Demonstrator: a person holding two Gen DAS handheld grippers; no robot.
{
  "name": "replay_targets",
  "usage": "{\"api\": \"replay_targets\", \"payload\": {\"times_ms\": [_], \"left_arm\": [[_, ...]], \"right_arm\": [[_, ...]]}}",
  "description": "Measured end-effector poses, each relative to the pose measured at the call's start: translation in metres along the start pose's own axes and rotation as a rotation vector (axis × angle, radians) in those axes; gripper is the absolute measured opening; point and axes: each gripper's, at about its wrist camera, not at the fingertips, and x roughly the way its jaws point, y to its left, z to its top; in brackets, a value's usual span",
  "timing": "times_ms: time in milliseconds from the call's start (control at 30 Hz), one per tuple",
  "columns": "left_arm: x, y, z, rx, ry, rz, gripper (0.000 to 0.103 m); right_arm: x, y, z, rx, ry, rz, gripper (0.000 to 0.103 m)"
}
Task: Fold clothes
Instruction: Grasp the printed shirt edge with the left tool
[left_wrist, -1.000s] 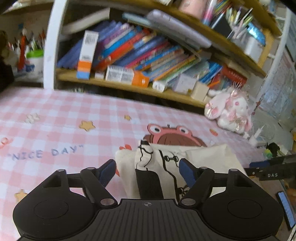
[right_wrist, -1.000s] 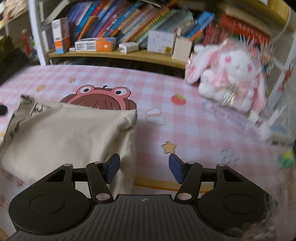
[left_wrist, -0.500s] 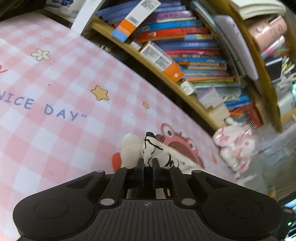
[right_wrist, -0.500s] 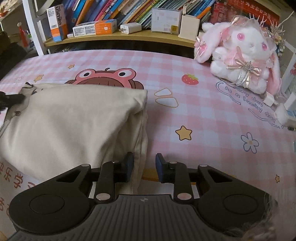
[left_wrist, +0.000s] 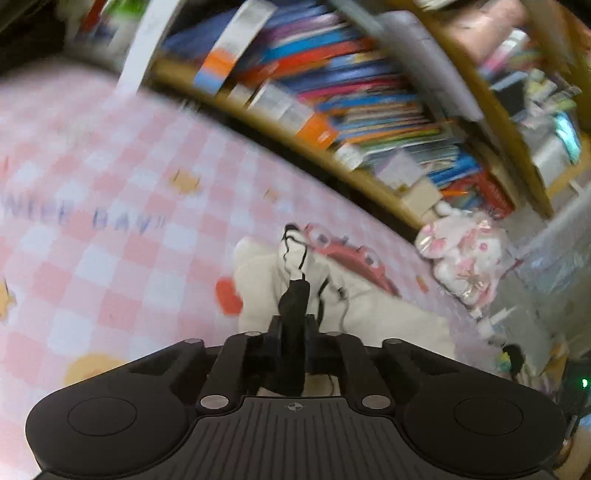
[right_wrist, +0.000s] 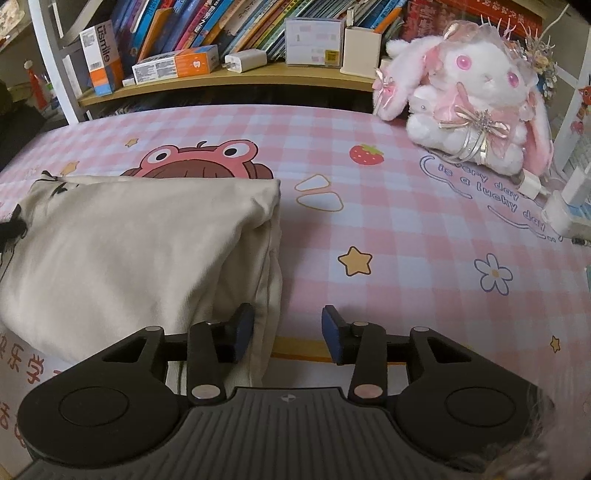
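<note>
So right now we have the left gripper (left_wrist: 292, 328) clamped tight on a dark strip at the near left edge of the cream cotton garment with black line drawings (right_wrist: 129, 251), which lies part-folded on the near left of the pink checked tablecloth (right_wrist: 406, 229). Our right gripper (right_wrist: 288, 328) has just been opening and sits half open at the garment's near right corner; the left pad is against the cloth, nothing pinched.

What worries us: with only one side held, a lift would drag the whole bundle sideways and undo the fold. That dark strip also looks thin, so it could slip out of the pinch. If we swing the cloth far right, it could clip the white and pink plush rabbit (right_wrist: 469, 92) or the white charger plugs (right_wrist: 565, 206) at the far right edge.
</note>
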Motion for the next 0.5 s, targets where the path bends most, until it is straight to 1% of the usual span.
{"api": "replay_targets", "payload": {"times_ms": [33, 67, 100, 167, 200, 233, 300, 367, 467, 500], "left_arm": [[-0.006, -0.004, 0.001, 0.004, -0.03, -0.014, 0.006], [-0.008, -0.003, 0.002, -0.01, -0.044, -0.008, 0.006], [-0.006, -0.002, 0.001, -0.019, -0.035, 0.011, 0.006], [0.005, 0.002, -0.001, -0.024, 0.012, 0.058, 0.007], [0.008, 0.003, -0.001, -0.032, 0.015, 0.068, 0.008], [0.01, 0.004, -0.002, -0.04, 0.018, 0.079, 0.013], [0.011, 0.004, -0.002, -0.057, 0.01, 0.096, 0.016], [0.005, -0.001, -0.003, -0.046, -0.007, 0.123, 0.022], [-0.013, -0.013, -0.005, -0.001, -0.057, 0.142, 0.042], [-0.02, -0.018, -0.006, 0.013, -0.079, 0.141, 0.046]], "right_arm": [[0.0, 0.0, 0.0, 0.0, 0.0, 0.0, 0.038], [0.0, 0.0, 0.0, 0.001, 0.0, 0.0, 0.038], [-0.001, 0.0, 0.0, 0.004, 0.001, 0.0, 0.041], [-0.001, -0.002, 0.0, 0.017, 0.002, 0.003, 0.043], [-0.001, -0.002, -0.001, 0.023, 0.002, 0.004, 0.043], [-0.001, -0.003, -0.001, 0.026, 0.001, 0.006, 0.043], [-0.002, -0.003, -0.001, 0.022, 0.0, 0.006, 0.044], [-0.002, -0.003, -0.001, 0.018, 0.0, 0.004, 0.045], [-0.009, -0.001, -0.001, 0.001, -0.012, -0.003, 0.047], [-0.013, -0.001, -0.001, -0.004, -0.02, -0.004, 0.048]]}}
